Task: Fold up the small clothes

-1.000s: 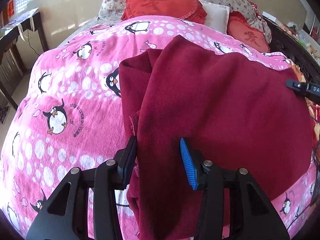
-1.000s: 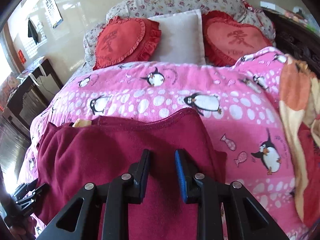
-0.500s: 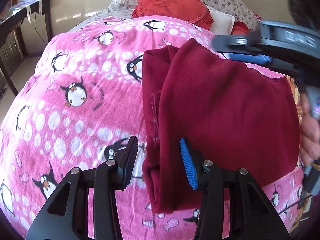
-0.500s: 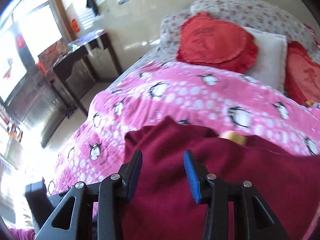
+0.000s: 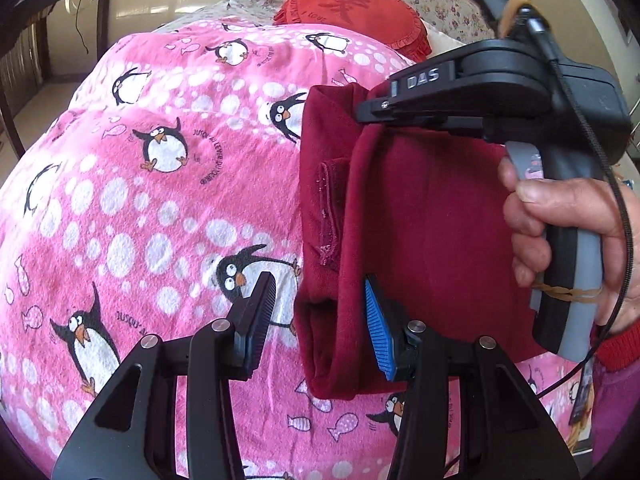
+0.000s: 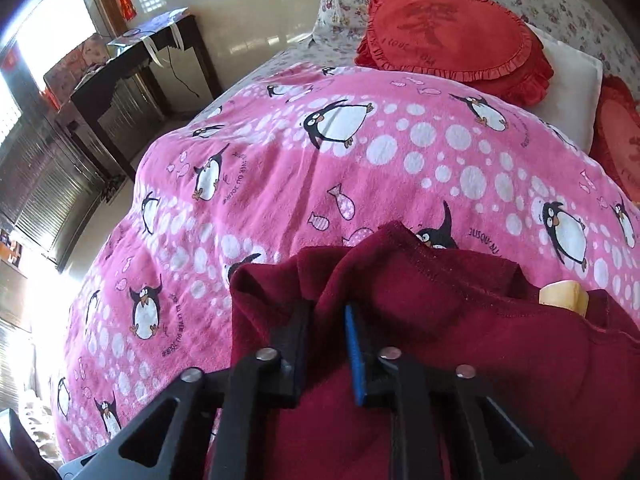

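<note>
A dark red knitted garment [image 5: 420, 216] lies folded on a pink penguin blanket [image 5: 160, 184]. My left gripper [image 5: 320, 320] is open, its fingers straddling the garment's near left corner. My right gripper [image 6: 328, 332] has its jaws closed on a fold at the garment's far left corner [image 6: 400, 280]; cloth fills the narrow gap between the pads. In the left wrist view the right gripper [image 5: 372, 114] reaches in from the right, held by a hand [image 5: 560, 232]. A yellowish tag [image 6: 564, 298] shows at the garment's edge.
Red heart-shaped cushions [image 6: 452, 28] and a white pillow [image 6: 568, 76] lie at the head of the bed. A dark wooden desk [image 6: 132, 72] stands left of the bed by the wall. The blanket's left edge drops off toward the floor.
My right gripper swung across to the garment's far left corner and closed on the cloth there. My left gripper drew back toward the near left corner and stayed open.
</note>
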Available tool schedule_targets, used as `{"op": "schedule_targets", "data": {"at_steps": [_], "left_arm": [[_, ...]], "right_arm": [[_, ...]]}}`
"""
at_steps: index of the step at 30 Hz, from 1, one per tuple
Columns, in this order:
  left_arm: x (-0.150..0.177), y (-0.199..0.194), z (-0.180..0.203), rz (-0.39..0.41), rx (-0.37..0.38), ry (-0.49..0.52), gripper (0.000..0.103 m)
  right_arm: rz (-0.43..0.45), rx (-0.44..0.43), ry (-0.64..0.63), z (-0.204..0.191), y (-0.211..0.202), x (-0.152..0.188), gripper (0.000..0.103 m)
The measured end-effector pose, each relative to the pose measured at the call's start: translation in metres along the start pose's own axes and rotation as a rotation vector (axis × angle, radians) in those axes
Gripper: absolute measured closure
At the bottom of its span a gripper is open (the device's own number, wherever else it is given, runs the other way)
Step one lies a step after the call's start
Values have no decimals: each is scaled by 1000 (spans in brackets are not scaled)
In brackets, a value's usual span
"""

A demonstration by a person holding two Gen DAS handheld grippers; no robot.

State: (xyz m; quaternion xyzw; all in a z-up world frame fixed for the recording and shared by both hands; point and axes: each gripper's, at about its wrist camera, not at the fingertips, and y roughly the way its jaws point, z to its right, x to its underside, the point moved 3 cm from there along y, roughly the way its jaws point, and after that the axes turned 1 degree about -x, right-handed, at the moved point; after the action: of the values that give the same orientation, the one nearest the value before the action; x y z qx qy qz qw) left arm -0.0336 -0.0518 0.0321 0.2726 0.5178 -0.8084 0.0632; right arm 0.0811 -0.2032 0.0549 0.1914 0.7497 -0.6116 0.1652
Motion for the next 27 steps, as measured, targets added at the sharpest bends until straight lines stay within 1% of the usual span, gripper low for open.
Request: {"op": "schedule_targets", "data": {"at_steps": [4,5,7,9,10,11,12,13,14,15,17,19,20,21,22,23,24,25,26,27], "left_arm": [[3,-9,-5,27,26,-26,59],[3,-10,-5,33,30,-30,57],[2,-9,-6,18,34,-43,56],[-1,-6,-7,8,49,-54,56],[-2,-5,-8,8,52,-57,54],[-3,-4,-9,10,57,-61,47],[-4,-4,-11,13,64,-68,44],[-3,-3,-12,14,75,-80,41],[-2,-2,-12,11,84,-88,40],[-1,0,-12,3,92,-94,40],[3,5,-12,-15,86,-99,40],[7,9,-13,-26,86,-104,40],[8,10,-13,-19,90,-108,38],[9,10,-14,-14,94,-110,38],[9,10,-14,-13,95,-111,37],[9,10,-14,-13,95,-111,36],[10,10,-13,-13,94,-110,36],[10,11,-13,-12,94,-108,35],[9,12,-12,-12,93,-105,34],[9,14,-11,-9,92,-104,34]], "right_arm": [[37,-70,-44,-22,-16,-9,97],[35,-68,-60,-28,-14,-10,97],[9,-33,-75,-33,1,-9,97],[-5,-1,-72,-30,10,-6,97],[-2,-2,-65,-27,11,-5,97],[1,-5,-58,-25,8,-6,93],[-3,-3,-55,-25,5,-6,77],[-13,5,-58,-26,2,-5,66],[-14,20,-66,-28,-1,-4,48],[-14,48,-81,-30,-3,-3,42],[-37,115,-126,-34,2,-2,42],[-70,140,-151,-40,15,-1,42],[-81,159,-160,-42,21,-1,37],[-99,182,-175,-45,29,0,29],[-115,202,-202,-49,38,1,25],[-112,217,-228,-53,42,3,17],[-105,241,-249,-57,45,4,16],[-91,267,-268,-60,46,6,17],[-69,280,-280,-60,44,7,27],[-49,295,-283,-58,40,7,47]]}}
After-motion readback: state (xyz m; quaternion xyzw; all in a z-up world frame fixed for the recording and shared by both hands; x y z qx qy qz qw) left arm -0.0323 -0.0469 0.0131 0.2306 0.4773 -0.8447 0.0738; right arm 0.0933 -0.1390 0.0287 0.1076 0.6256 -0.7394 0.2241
